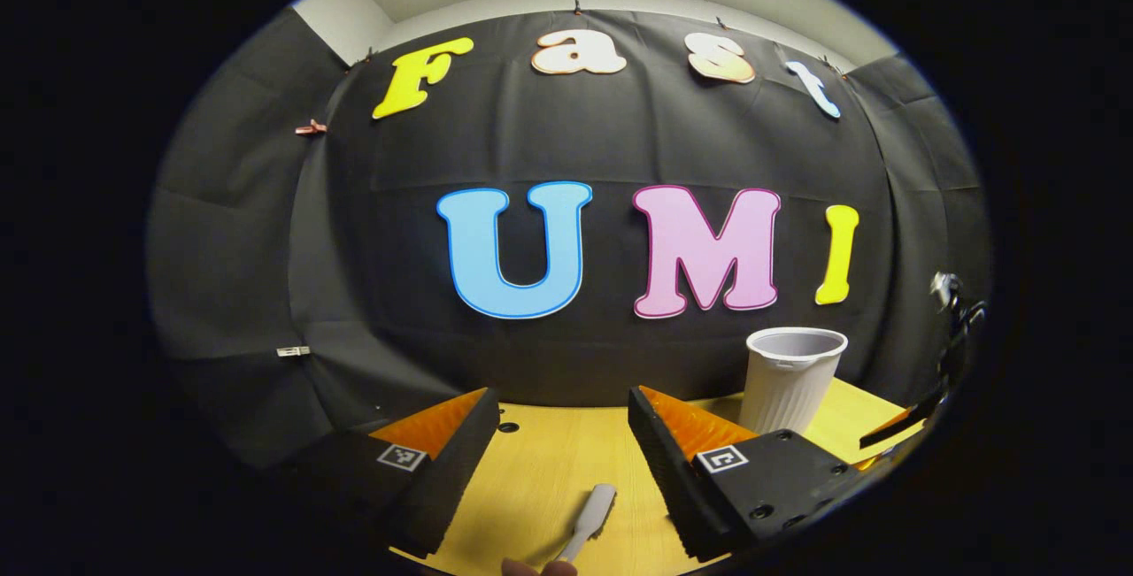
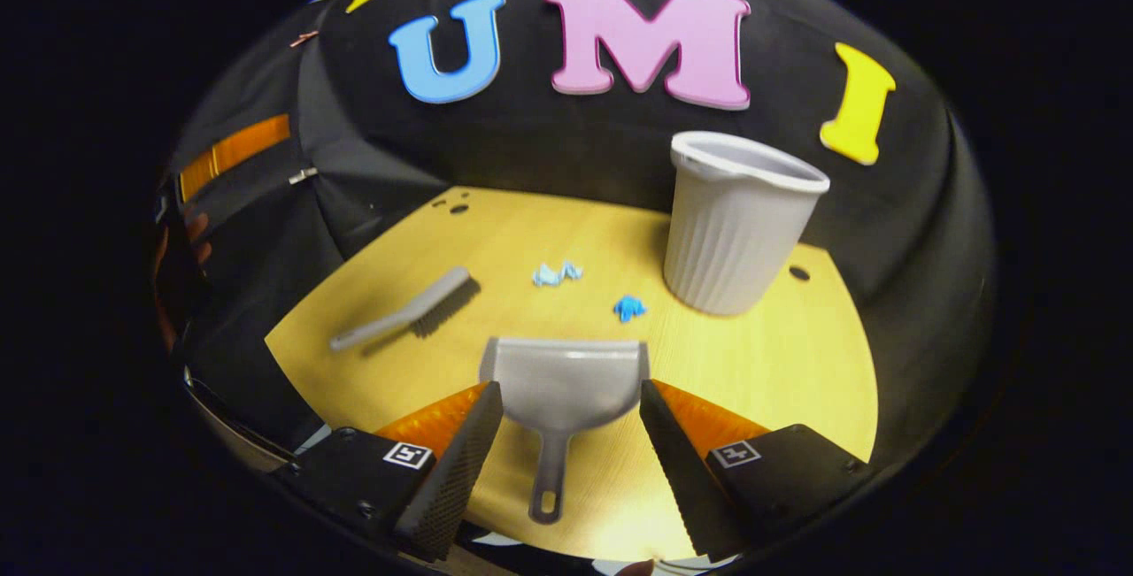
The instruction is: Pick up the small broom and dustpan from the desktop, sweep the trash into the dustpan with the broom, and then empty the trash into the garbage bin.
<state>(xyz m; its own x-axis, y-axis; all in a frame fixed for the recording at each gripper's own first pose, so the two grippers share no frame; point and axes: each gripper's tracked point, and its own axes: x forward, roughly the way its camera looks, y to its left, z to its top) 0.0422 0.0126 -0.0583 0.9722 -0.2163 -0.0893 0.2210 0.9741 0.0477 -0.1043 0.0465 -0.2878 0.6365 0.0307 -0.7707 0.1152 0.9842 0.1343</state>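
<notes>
Right gripper view: my right gripper [image 2: 562, 434] hangs with its jaws apart over the grey dustpan [image 2: 563, 386], nothing held.

My left gripper [image 1: 558, 448], also spread wide, is above the broom handle [image 1: 591, 508]. I judge a careless pass could scatter the blue paper scraps [image 2: 557, 273] or tip the ribbed bin [image 2: 735, 226] just beside them. I can read no brand or label on the tools; the fingers carry only square marker tags.
</notes>
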